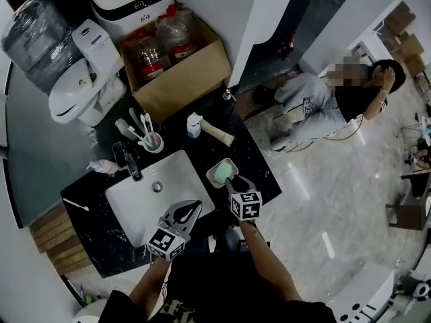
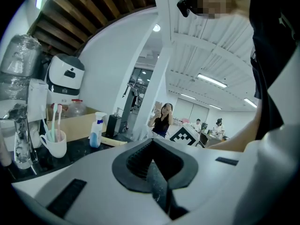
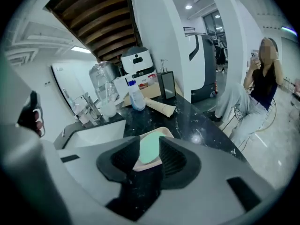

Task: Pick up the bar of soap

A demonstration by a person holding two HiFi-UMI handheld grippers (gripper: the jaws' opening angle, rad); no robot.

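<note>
Our right claw [image 1: 236,180] at the beige soap dish [image 1: 214,165]
Head view: the pale green oval bar of soap [image 1: 221,173] lies in the dish on the black marble desk [image 1: 256,163], right of the white sink [image 1: 135,204]. Left gripper view: our left claw [image 2: 158,177] is closed, empty. Right gripper view: jaws partly apart, soap showing between them, ungripped.

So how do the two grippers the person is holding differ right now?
The left gripper has its jaws together with nothing between them; the right gripper has its jaws apart, with the green soap showing in the gap. The left gripper is at the front edge of the white sink, while the right gripper is at the soap dish beside it. Both are white with dark jaws.
</note>
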